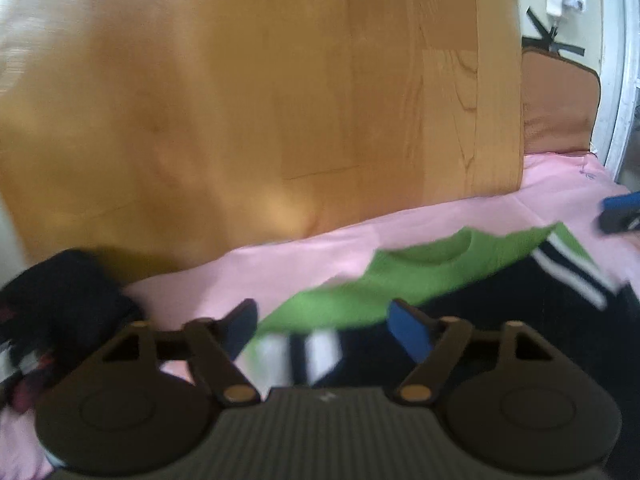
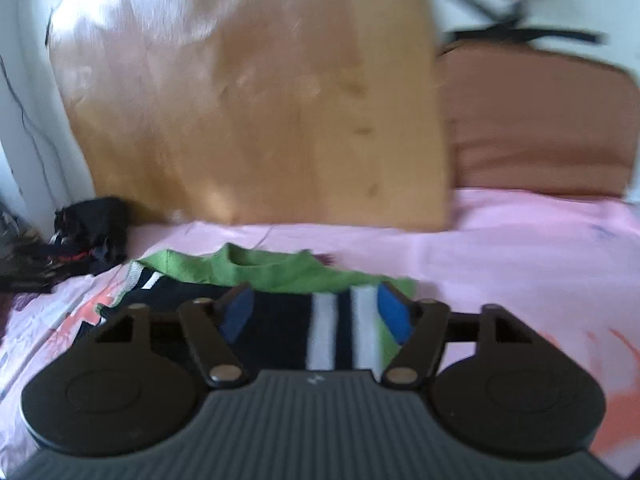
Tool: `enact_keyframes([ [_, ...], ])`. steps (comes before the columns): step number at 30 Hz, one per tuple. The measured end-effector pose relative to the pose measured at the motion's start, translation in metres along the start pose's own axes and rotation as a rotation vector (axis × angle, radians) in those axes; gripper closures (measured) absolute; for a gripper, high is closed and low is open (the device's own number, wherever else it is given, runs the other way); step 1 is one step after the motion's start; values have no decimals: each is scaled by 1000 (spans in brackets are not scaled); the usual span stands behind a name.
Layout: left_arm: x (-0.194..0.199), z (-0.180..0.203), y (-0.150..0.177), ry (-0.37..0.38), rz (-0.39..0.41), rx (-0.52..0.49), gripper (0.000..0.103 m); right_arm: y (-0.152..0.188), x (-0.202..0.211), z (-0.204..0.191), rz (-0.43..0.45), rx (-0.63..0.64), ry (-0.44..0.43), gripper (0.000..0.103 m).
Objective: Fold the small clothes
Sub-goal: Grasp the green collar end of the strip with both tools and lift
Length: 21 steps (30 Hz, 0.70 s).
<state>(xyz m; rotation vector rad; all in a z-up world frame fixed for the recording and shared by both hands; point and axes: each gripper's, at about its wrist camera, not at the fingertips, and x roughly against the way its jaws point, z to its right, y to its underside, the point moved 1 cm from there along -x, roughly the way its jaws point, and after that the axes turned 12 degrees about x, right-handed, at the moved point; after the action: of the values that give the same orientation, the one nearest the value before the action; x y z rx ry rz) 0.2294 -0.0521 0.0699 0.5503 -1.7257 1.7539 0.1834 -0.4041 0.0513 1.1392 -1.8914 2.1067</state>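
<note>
A small shirt, green at the neck (image 1: 404,276) with a dark body and white sleeve stripes, lies flat on the pink bed sheet (image 1: 304,256). My left gripper (image 1: 324,328) is open over its striped left sleeve. My right gripper (image 2: 316,312) is open over the shirt's striped right sleeve (image 2: 324,332); the green collar (image 2: 256,270) lies just beyond it. The right gripper's blue pad also shows at the right edge of the left wrist view (image 1: 620,212). Both views are blurred.
A wooden headboard (image 1: 280,100) stands behind the bed. A brown cushion (image 2: 536,128) leans at the right of it. A pile of dark clothes (image 2: 84,240) lies at the left on the sheet (image 2: 520,240), also in the left wrist view (image 1: 56,300).
</note>
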Motion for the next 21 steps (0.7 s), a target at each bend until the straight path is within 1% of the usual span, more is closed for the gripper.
enact_keyframes([
  [2, -38, 12, -16, 19, -49, 30, 23, -13, -41, 4, -56, -5, -18, 29],
  [4, -69, 20, -26, 39, -90, 60, 21, -20, -77, 9, -98, -33, -41, 29],
  [6, -98, 28, -31, 39, -127, 78, 20, -24, -105, 12, -132, -65, -58, 28],
  [7, -112, 31, -28, 33, -148, 78, 26, -26, -122, 15, -148, -78, -78, 28],
  [8, -124, 33, -26, 27, -168, 72, 49, -28, -135, 16, -161, -84, -97, 28],
  [9, -135, 35, -22, 22, -195, 62, 64, -28, -145, 18, -173, -87, -111, 28],
  [10, -141, 36, -18, 38, -192, 69, 72, -25, -157, 18, -194, -88, -127, 29],
  [11, -138, 36, -18, 45, -165, 74, 80, -22, -165, 14, -217, -81, -148, 33],
  [12, -135, 37, -16, 37, -157, 68, 83, -18, -172, 11, -237, -63, -161, 58],
  [13, -130, 37, -14, 28, -145, 64, 89, -18, -171, 6, -215, -25, -123, 68],
  [14, -125, 37, -14, 27, -135, 57, 90, -17, -168, 3, -214, -16, -123, 81],
  [15, -116, 37, -13, 30, -120, 55, 90, -20, -165, 4, -202, -33, -132, 85],
  [17, -92, 36, -15, 43, -78, 64, 90, -24, -150, 4, -166, -60, -132, 87],
  [19, -62, 41, -18, 64, -22, 67, 90, -32, -126, 2, -119, -78, -131, 87],
  [21, -25, 44, -17, 91, 33, 72, 90, -39, -92, -8, -62, -58, -129, 88],
])
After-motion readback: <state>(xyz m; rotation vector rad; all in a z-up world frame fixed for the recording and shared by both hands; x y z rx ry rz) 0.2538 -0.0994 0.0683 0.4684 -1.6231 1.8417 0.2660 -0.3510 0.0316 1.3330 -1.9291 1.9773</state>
